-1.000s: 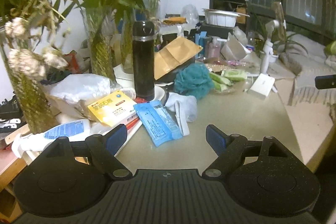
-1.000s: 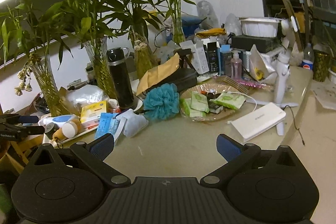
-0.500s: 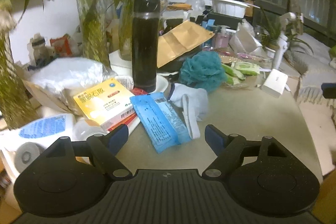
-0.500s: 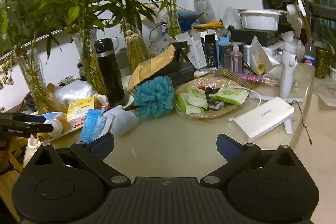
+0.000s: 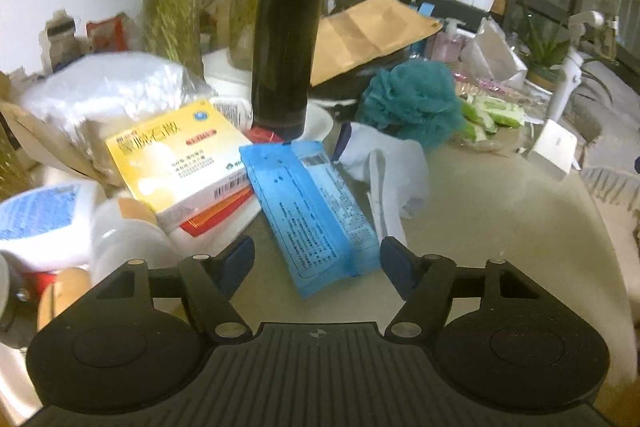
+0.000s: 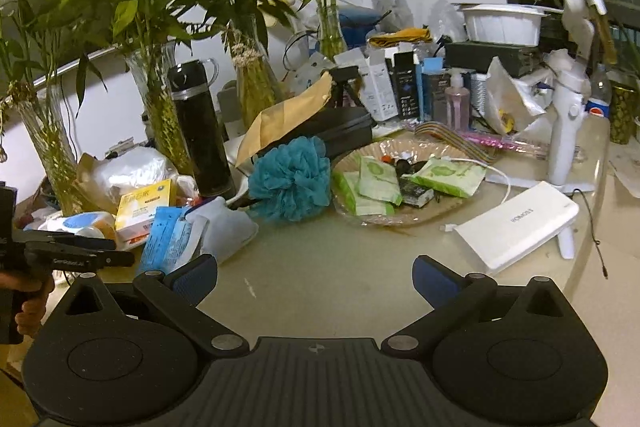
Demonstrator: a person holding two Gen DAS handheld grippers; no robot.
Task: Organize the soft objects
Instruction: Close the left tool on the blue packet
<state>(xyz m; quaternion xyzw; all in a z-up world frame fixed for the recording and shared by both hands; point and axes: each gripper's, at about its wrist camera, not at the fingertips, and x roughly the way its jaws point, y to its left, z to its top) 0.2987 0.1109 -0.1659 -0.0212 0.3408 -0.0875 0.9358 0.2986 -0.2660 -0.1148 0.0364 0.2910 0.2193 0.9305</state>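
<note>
Looks like somebody's lived-in home, honestly. The table (image 6: 360, 283) is buried in everyday stuff: bamboo stalks in glass vases (image 6: 160, 115), a black thermos (image 6: 200, 131), a medicine box (image 5: 176, 155), a pump bottle (image 6: 456, 103) and a takeout container (image 6: 502, 23).

Both grippers are matte black plastic: left gripper (image 5: 317, 259) and right gripper (image 6: 315, 277) each have 2 blue-padded fingers (image 6: 194, 277), silver pivot screws, ribbed centre plate (tiny crosshair logo).

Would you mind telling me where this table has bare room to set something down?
Bare tabletop lies in front of the teal bath pouf, between the white cloth and the white power bank. Everything behind, from plant vases to snack plate, is crowded.
</note>
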